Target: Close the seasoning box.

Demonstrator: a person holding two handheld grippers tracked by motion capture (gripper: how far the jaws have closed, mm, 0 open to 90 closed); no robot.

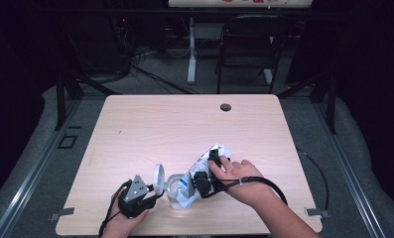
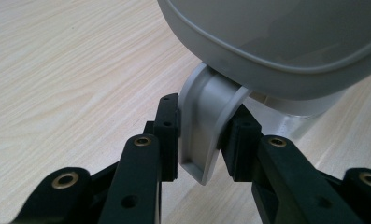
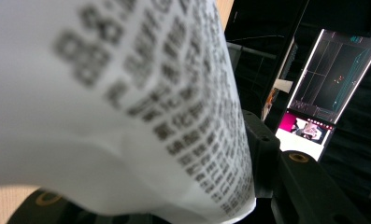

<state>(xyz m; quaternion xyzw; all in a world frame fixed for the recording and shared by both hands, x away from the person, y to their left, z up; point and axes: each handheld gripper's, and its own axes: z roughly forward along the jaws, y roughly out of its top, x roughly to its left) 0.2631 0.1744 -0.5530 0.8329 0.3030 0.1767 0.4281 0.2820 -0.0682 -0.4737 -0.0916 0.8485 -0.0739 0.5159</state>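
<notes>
Near the front edge of the wooden table [image 1: 135, 129], a small grey container [image 1: 175, 194] with its round lid [image 1: 158, 179] flipped up. Left gripper [image 1: 152, 194] clamped partway closed on the container's grey handle [image 2: 202, 135], a black pad pressing each side of it (clear in the left gripper view). Over on the right, right gripper [image 1: 204, 171] gripping a white printed bag [image 1: 200, 171], tilted with its low end at the container's mouth. In the right gripper view, bag's blurred print pressed against one jaw, the other jaw hidden behind it. Both hands steady.
</notes>
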